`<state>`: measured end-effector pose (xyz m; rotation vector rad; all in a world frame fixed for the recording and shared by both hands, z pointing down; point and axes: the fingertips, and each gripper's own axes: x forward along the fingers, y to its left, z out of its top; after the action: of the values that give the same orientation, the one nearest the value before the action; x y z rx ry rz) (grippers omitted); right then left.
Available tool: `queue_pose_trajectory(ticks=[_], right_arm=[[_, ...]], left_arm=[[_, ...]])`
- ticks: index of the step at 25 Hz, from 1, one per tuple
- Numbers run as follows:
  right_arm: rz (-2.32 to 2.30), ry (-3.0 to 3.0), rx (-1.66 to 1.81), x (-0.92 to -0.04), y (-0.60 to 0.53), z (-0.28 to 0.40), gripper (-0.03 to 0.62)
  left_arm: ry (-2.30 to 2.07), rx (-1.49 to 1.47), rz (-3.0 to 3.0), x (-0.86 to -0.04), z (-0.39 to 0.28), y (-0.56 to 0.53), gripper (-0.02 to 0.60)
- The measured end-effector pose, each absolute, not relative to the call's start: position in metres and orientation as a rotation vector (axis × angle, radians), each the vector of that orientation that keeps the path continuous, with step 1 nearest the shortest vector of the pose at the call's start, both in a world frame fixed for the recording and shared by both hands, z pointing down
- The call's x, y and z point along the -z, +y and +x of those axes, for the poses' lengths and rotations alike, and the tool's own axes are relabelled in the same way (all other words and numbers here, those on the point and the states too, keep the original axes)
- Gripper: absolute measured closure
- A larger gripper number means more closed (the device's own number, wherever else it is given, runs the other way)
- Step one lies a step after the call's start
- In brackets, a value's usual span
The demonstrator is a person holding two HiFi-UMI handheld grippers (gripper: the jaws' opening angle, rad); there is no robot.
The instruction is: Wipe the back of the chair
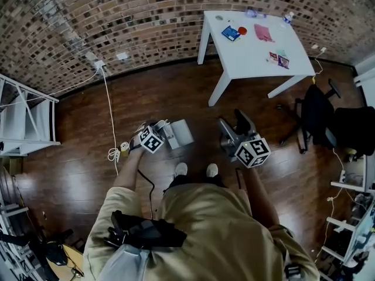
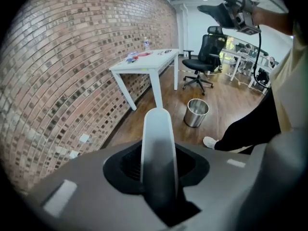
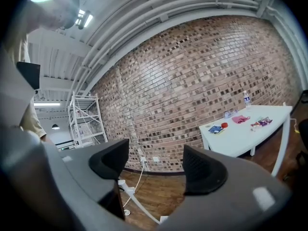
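The black office chair (image 1: pixel 316 115) stands on the wooden floor at the far right, beyond the white table's leg; in the left gripper view the chair (image 2: pixel 204 52) is far off, past the table. My left gripper (image 1: pixel 151 139) points steeply down in front of the person's feet, shut on a pale grey folded cloth (image 1: pixel 180 133). In the left gripper view that cloth (image 2: pixel 156 129) sticks up flat from between the dark pads of the left gripper (image 2: pixel 158 166). My right gripper (image 1: pixel 240 134) is held level and open; in its own view the right gripper (image 3: pixel 156 165) has nothing between its pads.
A white table (image 1: pixel 252 54) with a pink rag (image 1: pixel 263 33), a bottle and small items stands by the brick wall. A steel bin (image 2: pixel 196 112) sits on the floor near it. White shelving (image 1: pixel 26 119) is at the left, and a cable (image 1: pixel 111 122) runs across the floor.
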<state>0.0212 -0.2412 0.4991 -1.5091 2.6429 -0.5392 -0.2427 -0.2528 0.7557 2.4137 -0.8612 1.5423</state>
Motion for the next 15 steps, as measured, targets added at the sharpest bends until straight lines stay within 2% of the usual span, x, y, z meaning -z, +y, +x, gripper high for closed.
queue_pose_trajectory(ticks=[2, 5, 7, 12, 15], right_arm=[[-1.508, 2.640, 0.545, -0.501, -0.242, 0.020, 0.253], [-1.486, 2.651, 0.555, -0.503, -0.242, 0.013, 0.253], [-1.478, 2.657, 0.565, -0.504, -0.242, 0.012, 0.253], [-1.463, 2.650, 0.591, -0.507, -0.246, 0.011, 0.253], [-1.446, 2.660, 0.597, -0.507, -0.245, 0.006, 0.255]], left_arm=[[-0.880, -1.644, 2.328, -0.772, -0.263, -0.248, 0.408], [-0.873, -1.772, 2.229, -0.793, -0.296, -0.231, 0.426], [-0.879, -1.762, 2.164, -0.801, -0.310, -0.222, 0.390], [-0.941, -1.669, 2.023, -0.813, -0.337, -0.213, 0.242], [-0.942, -1.673, 1.993, -0.819, -0.348, -0.205, 0.227]])
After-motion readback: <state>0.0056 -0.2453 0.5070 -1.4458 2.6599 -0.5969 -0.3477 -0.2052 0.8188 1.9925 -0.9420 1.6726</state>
